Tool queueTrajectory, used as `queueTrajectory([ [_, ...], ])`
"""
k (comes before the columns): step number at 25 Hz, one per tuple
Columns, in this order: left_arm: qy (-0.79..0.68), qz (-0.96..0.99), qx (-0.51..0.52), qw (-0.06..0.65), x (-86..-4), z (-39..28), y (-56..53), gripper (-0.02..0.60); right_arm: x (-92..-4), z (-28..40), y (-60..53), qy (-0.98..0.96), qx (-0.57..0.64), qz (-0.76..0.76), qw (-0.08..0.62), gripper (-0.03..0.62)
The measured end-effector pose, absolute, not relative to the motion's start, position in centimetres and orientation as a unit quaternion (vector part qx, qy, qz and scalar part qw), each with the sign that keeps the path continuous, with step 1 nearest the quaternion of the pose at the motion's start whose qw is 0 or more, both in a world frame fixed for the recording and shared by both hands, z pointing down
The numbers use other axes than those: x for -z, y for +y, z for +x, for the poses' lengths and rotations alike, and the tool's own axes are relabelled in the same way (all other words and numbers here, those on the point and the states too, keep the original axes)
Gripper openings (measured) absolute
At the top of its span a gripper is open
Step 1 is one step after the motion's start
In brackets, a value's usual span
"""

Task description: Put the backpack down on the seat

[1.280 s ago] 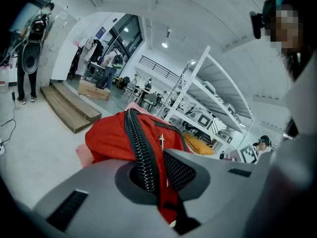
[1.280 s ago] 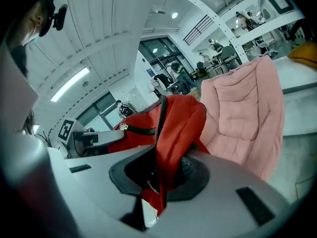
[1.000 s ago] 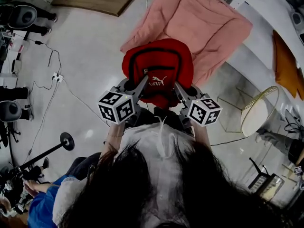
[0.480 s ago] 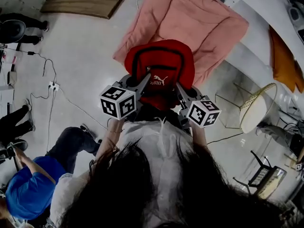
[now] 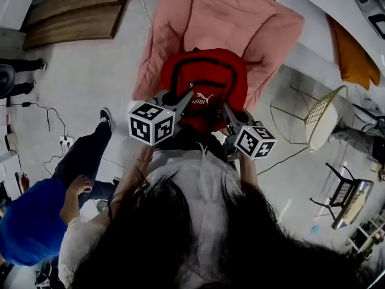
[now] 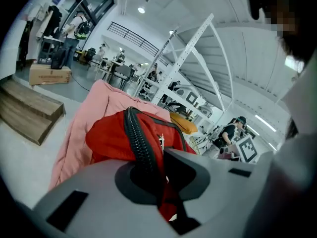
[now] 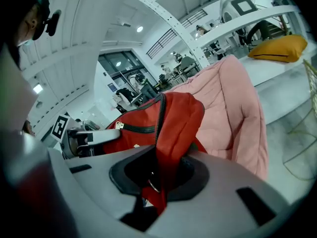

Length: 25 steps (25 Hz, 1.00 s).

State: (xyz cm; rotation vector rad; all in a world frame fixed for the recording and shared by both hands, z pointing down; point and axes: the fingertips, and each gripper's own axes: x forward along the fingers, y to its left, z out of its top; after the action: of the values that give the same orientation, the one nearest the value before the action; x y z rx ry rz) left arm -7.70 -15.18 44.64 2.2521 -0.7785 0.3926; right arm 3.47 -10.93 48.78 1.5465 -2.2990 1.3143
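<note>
A red backpack (image 5: 204, 77) with black zips and a white logo hangs in front of me, over the near end of a pink cushioned seat (image 5: 222, 17). My left gripper (image 5: 187, 95) is shut on the backpack's left side, pinching red cloth and a black zip (image 6: 141, 148). My right gripper (image 5: 225, 108) is shut on its right side, where red fabric (image 7: 171, 133) runs down between the jaws. The pink seat (image 6: 84, 118) (image 7: 237, 108) lies just beyond the bag in both gripper views.
A person in a blue top (image 5: 27, 221) crouches at lower left, one leg (image 5: 84, 155) stretched toward me. Wooden pallets (image 5: 72, 11) lie at upper left. A wire side table (image 5: 322, 116) stands right, a white bench with an orange cushion (image 5: 352, 53) beyond.
The backpack has been carried forward, closer over the pink seat, both grips unchanged. The person in blue has moved from the lower left edge nearer to me.
</note>
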Motion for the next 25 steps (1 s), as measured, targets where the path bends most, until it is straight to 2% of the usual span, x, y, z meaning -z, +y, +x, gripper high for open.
queueTrajectory([
  [10, -0.252, 0.869, -0.205, 0.373, -50.7, -6.7, -22.7, 0.046, -54.4, 4.0, -16.5, -0.692, -0.468, 0.548, 0.039, 0.071],
  [25, -0.218, 0.815, -0.324, 0.428, -70.0, -5.4, -27.6, 0.046, -73.0, 5.9, -19.6, -0.598, -0.571, 0.547, 0.127, 0.071],
])
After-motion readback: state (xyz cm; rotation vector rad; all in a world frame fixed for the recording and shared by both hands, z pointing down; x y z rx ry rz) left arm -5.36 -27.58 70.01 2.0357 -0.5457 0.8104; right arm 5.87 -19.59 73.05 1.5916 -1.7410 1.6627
